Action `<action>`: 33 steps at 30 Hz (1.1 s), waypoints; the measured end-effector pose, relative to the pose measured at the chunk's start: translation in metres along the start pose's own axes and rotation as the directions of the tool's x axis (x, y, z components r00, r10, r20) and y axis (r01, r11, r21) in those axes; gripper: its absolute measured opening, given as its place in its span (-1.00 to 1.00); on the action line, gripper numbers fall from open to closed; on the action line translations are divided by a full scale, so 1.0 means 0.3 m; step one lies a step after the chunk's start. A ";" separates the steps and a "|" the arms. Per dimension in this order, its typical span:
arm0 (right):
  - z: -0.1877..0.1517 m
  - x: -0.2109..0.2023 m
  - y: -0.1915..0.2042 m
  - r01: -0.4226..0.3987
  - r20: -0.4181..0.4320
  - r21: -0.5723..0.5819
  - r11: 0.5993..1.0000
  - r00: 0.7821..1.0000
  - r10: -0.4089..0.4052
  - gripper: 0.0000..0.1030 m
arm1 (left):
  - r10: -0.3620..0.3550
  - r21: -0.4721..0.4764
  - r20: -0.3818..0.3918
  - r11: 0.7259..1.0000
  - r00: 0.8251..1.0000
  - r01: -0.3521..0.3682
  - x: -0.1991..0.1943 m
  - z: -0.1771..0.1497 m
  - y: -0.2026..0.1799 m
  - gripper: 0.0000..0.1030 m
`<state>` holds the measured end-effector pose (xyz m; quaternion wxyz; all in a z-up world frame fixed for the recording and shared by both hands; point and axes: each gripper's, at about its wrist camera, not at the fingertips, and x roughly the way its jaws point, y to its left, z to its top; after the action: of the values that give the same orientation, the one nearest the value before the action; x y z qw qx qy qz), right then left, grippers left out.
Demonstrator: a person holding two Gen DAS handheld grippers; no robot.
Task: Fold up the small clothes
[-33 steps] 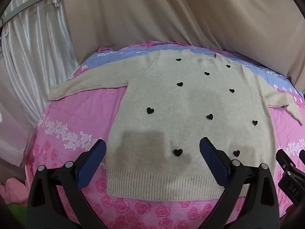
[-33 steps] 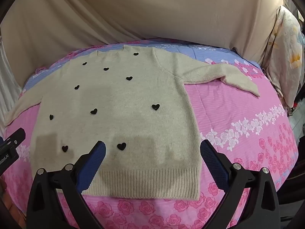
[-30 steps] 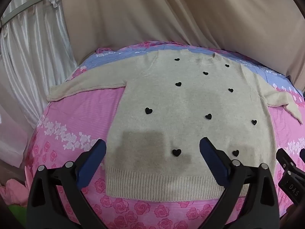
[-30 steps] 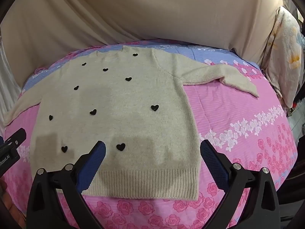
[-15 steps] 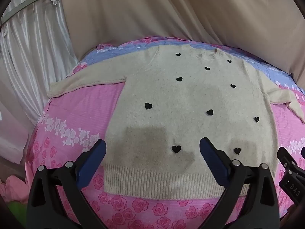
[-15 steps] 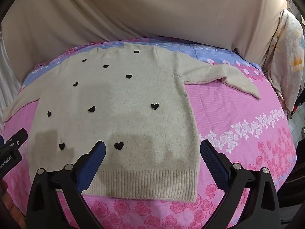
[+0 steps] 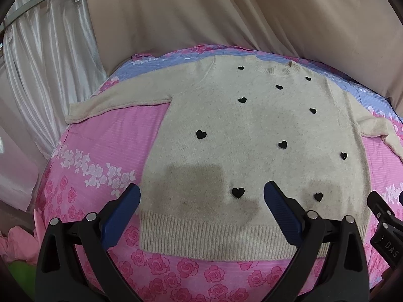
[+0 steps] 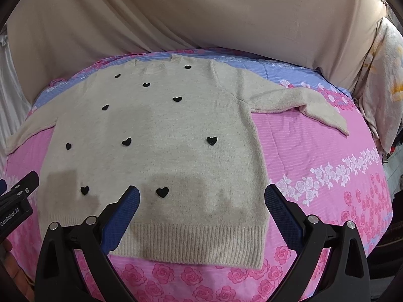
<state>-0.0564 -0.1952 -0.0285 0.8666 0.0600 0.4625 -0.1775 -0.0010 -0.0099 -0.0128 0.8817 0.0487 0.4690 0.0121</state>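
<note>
Left wrist view looks down over a cream knit sweater (image 7: 254,136) lying flat and face up on the bed, neck at the far end, ribbed hem nearest the camera, both sleeves spread out to the sides. Small black hearts (image 7: 238,192) are scattered across its front. The left gripper (image 7: 201,201) hangs above the hem with its blue-padded fingers (image 7: 121,216) spread wide, holding nothing, its shadow falling dark on the knit below. At the right edge of this view a black corner of the right gripper pokes in beside the sweater. From the right wrist view, the right gripper (image 8: 201,202) likewise hovers over the hem, fingers (image 8: 283,216) splayed apart and empty, one tip over the knit and the other out past the sweater's side edge above the bedding. The left gripper's black body shows at the left edge there, with a bit of a hand (image 8: 7,259) beneath it. Nothing lies on the sweater or blocks it. The bedspread (image 8: 327,176) is bright pink with roses, a white flower band and a blue stripe at the far end. Beige drapes (image 8: 201,12) hang behind the bed, pale satin curtains (image 7: 50,63) to the left, and a floral cloth (image 8: 385,75) to the right.
</note>
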 end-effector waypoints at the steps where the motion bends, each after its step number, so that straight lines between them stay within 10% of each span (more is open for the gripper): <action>1: 0.000 0.000 -0.001 0.000 0.000 -0.001 1.000 1.000 0.000 0.90 | -0.001 0.000 0.002 1.000 1.000 0.001 0.002 -0.002 0.008 0.87; 33: -0.002 0.019 0.010 -0.007 -0.010 0.000 1.000 1.000 0.007 0.90 | 0.011 0.009 -0.014 1.000 1.000 -0.010 0.021 -0.009 -0.001 0.87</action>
<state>-0.0529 -0.1936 -0.0335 0.8648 0.0626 0.4668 -0.1740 0.0002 -0.0095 -0.0197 0.8782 0.0551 0.4748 0.0149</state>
